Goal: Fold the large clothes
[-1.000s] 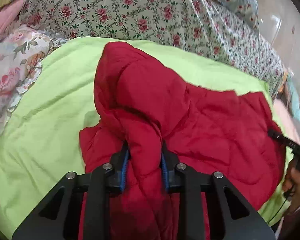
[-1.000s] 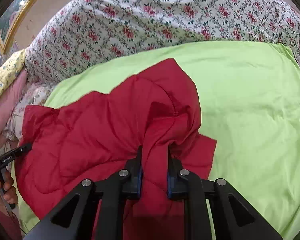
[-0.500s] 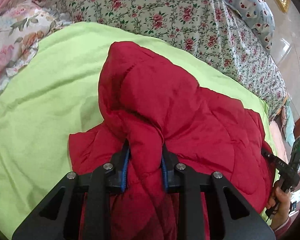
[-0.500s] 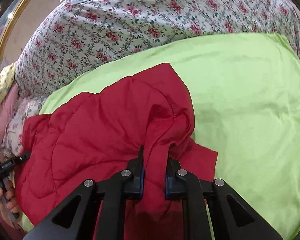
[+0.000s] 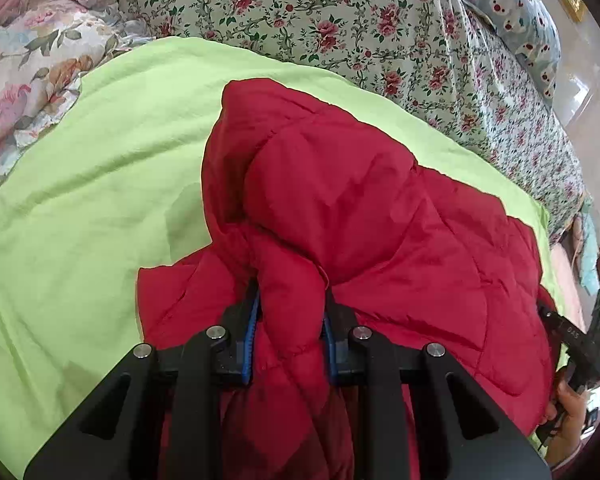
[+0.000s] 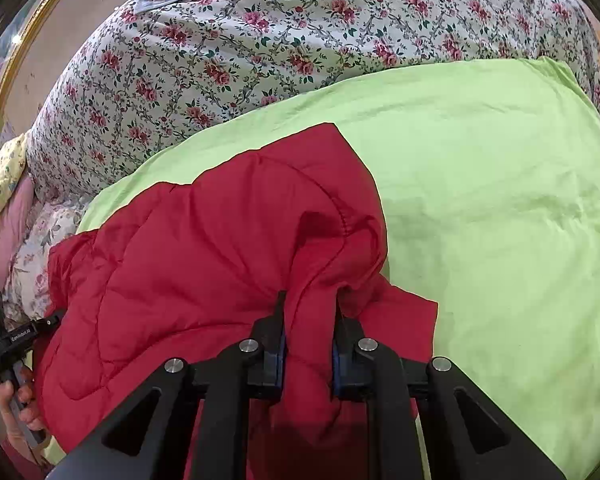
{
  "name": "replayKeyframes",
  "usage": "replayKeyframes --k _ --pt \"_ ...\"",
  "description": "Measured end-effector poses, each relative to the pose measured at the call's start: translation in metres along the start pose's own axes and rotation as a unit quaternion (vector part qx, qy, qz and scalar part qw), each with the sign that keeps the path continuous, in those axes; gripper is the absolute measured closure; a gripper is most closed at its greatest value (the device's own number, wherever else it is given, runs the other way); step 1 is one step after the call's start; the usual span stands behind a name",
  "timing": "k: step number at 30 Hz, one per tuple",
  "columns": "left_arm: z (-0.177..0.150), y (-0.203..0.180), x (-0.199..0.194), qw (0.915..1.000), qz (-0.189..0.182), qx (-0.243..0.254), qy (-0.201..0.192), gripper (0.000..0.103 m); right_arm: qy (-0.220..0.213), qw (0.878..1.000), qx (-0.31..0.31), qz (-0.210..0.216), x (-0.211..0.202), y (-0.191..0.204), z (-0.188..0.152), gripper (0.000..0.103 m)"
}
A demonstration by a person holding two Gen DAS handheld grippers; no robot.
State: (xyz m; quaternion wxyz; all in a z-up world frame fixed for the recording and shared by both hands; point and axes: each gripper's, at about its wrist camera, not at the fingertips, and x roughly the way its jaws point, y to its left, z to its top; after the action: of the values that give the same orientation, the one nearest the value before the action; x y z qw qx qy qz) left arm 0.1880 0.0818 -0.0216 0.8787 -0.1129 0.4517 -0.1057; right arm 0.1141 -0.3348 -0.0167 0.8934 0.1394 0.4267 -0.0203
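Observation:
A red quilted jacket (image 5: 360,208) lies bunched on a lime green sheet (image 5: 79,200). My left gripper (image 5: 289,304) is shut on a thick fold of it and holds that edge up. In the right wrist view the same jacket (image 6: 203,248) spreads to the left over the sheet (image 6: 500,220). My right gripper (image 6: 308,308) is shut on another fold at the jacket's other end. Each gripper shows at the edge of the other's view: the right one (image 5: 580,340) and the left one (image 6: 3,340), both held in a hand.
A floral bedspread (image 5: 340,12) covers the bed beyond the green sheet, also in the right wrist view (image 6: 259,40). Floral pillows (image 5: 27,80) lie at the left. A patterned pillow (image 5: 512,12) is at the far right. A gold picture frame (image 6: 15,60) hangs on the wall.
Both grippers have kept their hold on the jacket and carried it forward over the sheet. The lifted fold has moved farther onto the green sheet toward the floral bedspread.

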Motion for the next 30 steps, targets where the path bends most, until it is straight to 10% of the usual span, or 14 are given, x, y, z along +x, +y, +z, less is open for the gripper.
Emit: replayKeyframes --k 16,30 --pt "-0.009 -0.008 -0.030 0.9979 0.050 -0.027 -0.032 0.042 -0.035 0.999 -0.006 -0.010 -0.002 -0.002 -0.010 0.078" --pt "-0.043 -0.042 -0.094 0.9980 -0.004 0.025 -0.058 0.041 -0.082 0.996 0.016 -0.016 -0.039 -0.003 -0.024 0.044"
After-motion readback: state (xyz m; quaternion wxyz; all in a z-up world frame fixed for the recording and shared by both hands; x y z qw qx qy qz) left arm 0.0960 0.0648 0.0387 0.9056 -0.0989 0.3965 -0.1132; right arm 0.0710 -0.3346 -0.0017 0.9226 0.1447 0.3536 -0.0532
